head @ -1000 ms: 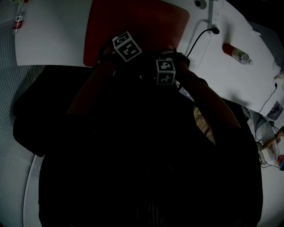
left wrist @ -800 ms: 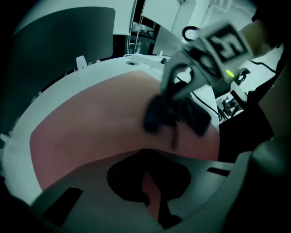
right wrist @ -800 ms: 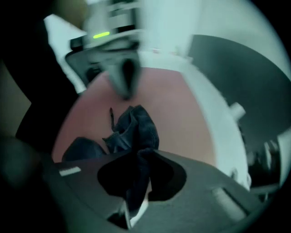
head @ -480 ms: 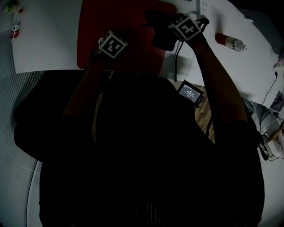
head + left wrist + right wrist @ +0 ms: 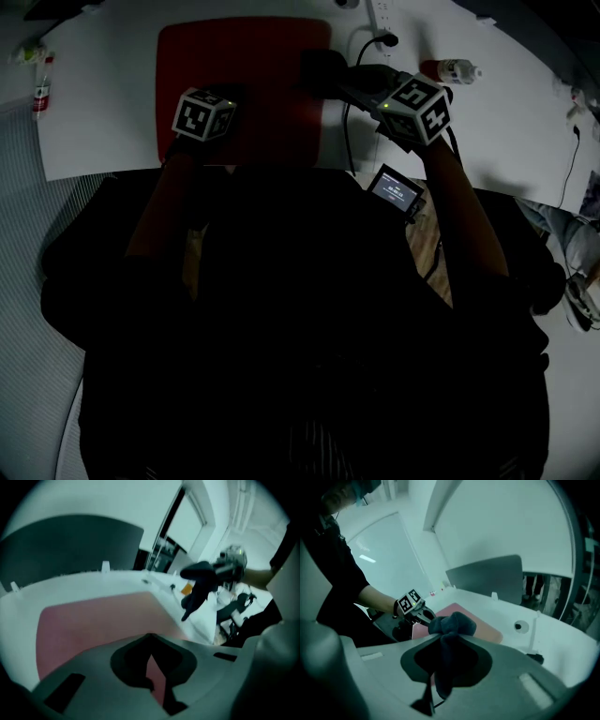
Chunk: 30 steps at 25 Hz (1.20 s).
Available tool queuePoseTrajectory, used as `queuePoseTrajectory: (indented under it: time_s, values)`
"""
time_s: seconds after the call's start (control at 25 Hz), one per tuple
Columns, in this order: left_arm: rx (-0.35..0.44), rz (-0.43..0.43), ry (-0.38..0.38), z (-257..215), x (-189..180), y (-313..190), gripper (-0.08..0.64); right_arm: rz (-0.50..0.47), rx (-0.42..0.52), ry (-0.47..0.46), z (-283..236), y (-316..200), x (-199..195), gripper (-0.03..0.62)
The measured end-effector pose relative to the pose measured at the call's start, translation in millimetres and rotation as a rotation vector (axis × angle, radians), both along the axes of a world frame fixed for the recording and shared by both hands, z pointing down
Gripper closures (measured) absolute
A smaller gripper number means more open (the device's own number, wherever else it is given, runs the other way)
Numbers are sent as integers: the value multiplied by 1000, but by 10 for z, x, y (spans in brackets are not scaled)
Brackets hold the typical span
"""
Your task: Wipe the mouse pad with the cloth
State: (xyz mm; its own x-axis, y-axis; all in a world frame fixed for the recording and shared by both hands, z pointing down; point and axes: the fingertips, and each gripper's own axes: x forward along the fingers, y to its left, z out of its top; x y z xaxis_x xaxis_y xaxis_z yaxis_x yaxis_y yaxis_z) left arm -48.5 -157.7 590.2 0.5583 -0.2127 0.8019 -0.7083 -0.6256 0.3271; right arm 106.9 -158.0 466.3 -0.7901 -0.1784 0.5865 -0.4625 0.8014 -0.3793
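The red mouse pad lies flat on the white table. My right gripper is shut on a bunched dark cloth, which hangs over the pad's right edge. In the right gripper view the cloth fills the space between the jaws, with the pad beyond it. My left gripper hovers over the pad's near left part, shut and holding nothing. Its own view shows the left gripper low above the pad, with the cloth off to the right.
A power strip with a plugged-in black cable lies behind the pad's right corner. Right of it lies a bottle. A small lit screen hangs at the table's near edge. Another small bottle lies far left.
The two grippers were close together at the pad's near edge. They have spread apart: the right one carried the cloth to the pad's right side, the left one shifted left.
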Motion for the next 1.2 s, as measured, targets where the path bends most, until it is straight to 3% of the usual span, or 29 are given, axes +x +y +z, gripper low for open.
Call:
queuePoseTrajectory:
  time_s: [0.2, 0.36, 0.52, 0.76, 0.96, 1.2]
  values:
    - [125, -109, 291, -1193, 498, -90, 554, 105, 93, -105, -669, 127, 356, 554]
    - [223, -74, 465, -2014, 949, 1, 554, 165, 171, -215, -1222, 233, 490, 555]
    - [313, -30, 569, -2670, 1321, 95, 554, 168, 239, -276, -1633, 321, 543, 555]
    - [353, 48, 628, -3154, 1576, 290, 554, 225, 229, -419, -1855, 383, 600, 557]
    - [355, 57, 606, -3219, 1549, 340, 554, 237, 240, -393, -1792, 396, 701, 557]
    - [301, 36, 588, -3090, 1597, 361, 554, 252, 228, -402, -1754, 385, 789, 557]
